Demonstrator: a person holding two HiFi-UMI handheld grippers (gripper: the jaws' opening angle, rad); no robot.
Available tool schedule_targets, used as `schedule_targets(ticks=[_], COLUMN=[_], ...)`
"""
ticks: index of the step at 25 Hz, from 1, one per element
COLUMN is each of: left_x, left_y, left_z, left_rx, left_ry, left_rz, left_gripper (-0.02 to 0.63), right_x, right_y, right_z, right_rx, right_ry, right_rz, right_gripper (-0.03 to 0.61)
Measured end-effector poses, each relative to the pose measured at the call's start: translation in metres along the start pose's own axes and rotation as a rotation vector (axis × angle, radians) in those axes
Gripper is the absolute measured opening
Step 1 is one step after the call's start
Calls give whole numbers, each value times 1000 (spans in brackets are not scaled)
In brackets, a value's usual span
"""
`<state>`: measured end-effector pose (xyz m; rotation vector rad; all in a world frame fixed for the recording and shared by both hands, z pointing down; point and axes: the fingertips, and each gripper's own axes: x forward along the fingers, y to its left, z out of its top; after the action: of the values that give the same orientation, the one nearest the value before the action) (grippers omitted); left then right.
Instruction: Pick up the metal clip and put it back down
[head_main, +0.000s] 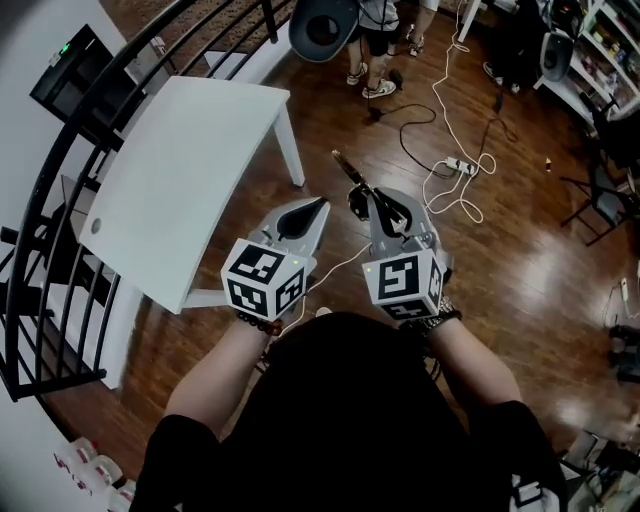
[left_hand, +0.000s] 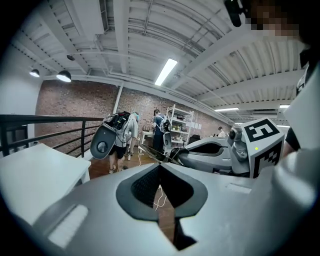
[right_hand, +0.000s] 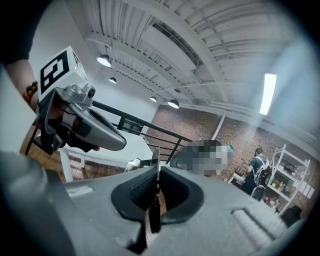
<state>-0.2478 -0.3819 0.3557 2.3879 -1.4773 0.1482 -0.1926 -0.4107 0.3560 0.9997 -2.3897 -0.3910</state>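
Note:
The metal clip (head_main: 352, 175) is a thin steel strip with a black part at its base, and it juts forward from my right gripper (head_main: 377, 197). That gripper is shut on it and held in the air above the wooden floor. In the right gripper view the clip (right_hand: 156, 167) stands edge-on between the closed pads. My left gripper (head_main: 318, 206) hovers just left of the right one, shut with nothing in it. From the left gripper view, the jaws meet at the tip of the left gripper (left_hand: 160, 166), and the right gripper (left_hand: 210, 150) shows with the clip (left_hand: 150, 153) pointing left.
A white table (head_main: 190, 170) stands to the left, its near corner just ahead of the left gripper. A black railing (head_main: 55, 220) curves behind it. White and black cables with a power strip (head_main: 455, 165) lie on the floor ahead right. A person (head_main: 378, 45) stands farther off.

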Motion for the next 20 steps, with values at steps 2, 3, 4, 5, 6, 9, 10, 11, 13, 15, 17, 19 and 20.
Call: schedule_targets(ticks=[2, 3, 4, 5, 6, 9, 10, 11, 13, 15, 17, 19, 20], left_x=[8, 12, 16, 21, 26, 39, 42, 46, 53, 59, 62, 62, 63], left_y=[-15, -22, -31, -41, -51, -85, -97, -108, -128, -150, -171, -191, -200], left_z=[-1, -2, -4, -6, -8, -12, -13, -13, -16, -21, -30, -39, -42], left_rx=[9, 13, 19, 24, 29, 41, 45, 48, 54, 59, 62, 67, 69], left_ry=[9, 14, 20, 26, 32, 47, 50, 52, 57, 65, 79, 88, 90], left_rz=[-26, -39, -52, -65, -77, -116, -128, -138, -155, -171, -189, -208, -215], left_gripper=[15, 15, 15, 15, 15, 15, 15, 15, 15, 15, 15, 15, 15], right_x=[-12, -18, -25, -32, -40, -66, -75, -85, -103, -122, -143, -163, -172], right_y=[-9, -13, -18, -22, -27, -45, -51, -57, -66, -74, -78, -82, -85], right_z=[-9, -14, -20, -27, -34, -54, -60, -65, -77, -92, -106, -118, -124], right_rx=[12, 17, 23, 29, 35, 57, 63, 68, 77, 90, 103, 109, 111], right_ry=[10, 14, 20, 26, 31, 47, 52, 57, 64, 73, 82, 87, 90], right_rz=[-23, -34, -44, -54, -65, -100, -111, -120, -139, -157, -174, -193, -204], right_gripper=[-6, -5, -5, -5, -6, -5, -5, -5, -5, -5, -5, -5, -5])
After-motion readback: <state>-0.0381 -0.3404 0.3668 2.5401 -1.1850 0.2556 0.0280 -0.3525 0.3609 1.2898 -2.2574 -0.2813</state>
